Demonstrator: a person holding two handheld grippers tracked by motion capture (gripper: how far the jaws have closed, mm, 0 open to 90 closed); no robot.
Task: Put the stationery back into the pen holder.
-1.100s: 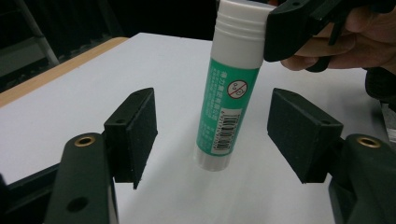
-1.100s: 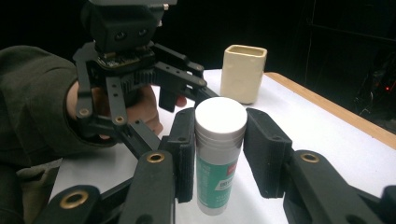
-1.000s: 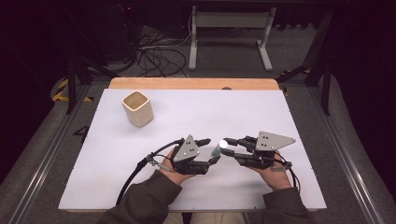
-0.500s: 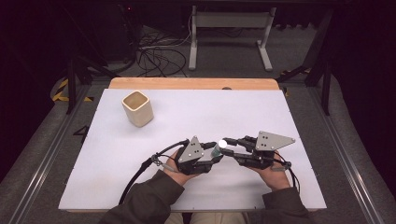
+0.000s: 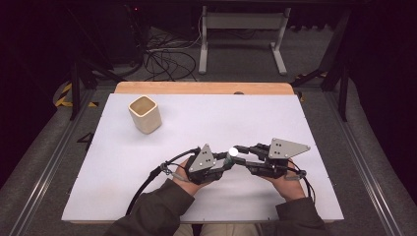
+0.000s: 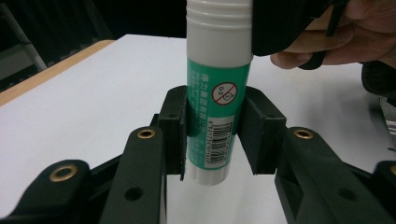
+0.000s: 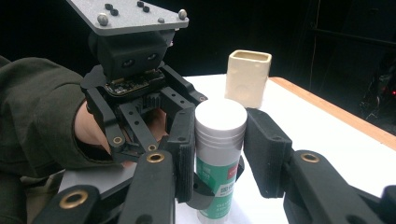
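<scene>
Left gripper (image 6: 212,140) clamps glue stick (image 6: 215,93); right gripper (image 7: 219,149) spread around cap (image 7: 220,122). Risk: off-center closing tilts stick.

Left gripper (image 5: 227,160) and right gripper (image 5: 239,149) are meeting tip to tip, the left clamping, the right's jaws standing apart.

green-and-white glue stick (image 6: 215,100), cream cup (image 5: 145,114), white table (image 5: 206,123)
</scene>
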